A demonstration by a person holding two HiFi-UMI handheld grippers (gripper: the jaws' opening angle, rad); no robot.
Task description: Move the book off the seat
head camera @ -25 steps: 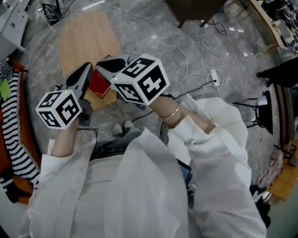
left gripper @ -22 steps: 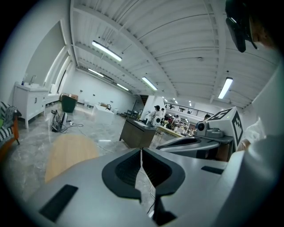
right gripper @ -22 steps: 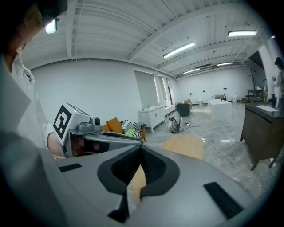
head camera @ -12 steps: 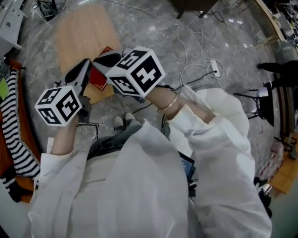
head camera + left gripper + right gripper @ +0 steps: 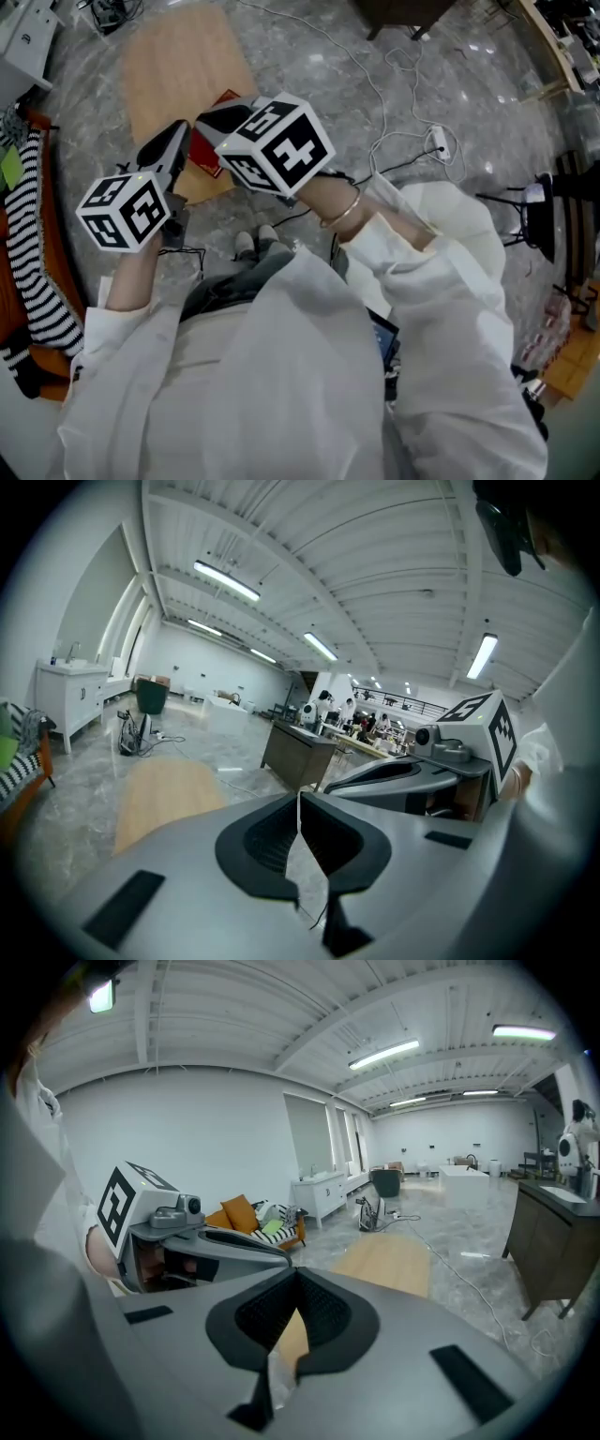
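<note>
Wooden seat (image 5: pixel 178 80), book (image 5: pixel 208 161) below right tool (image 5: pixel 208 124)

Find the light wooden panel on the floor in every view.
Head view: the wooden panel lies upper left, beyond both grippers.
Left gripper view: it lies left of centre, past the shut jaws.
Right gripper view: it lies just right of centre, past the shut jaws.
Shared landmark: the striped cushion.
</note>
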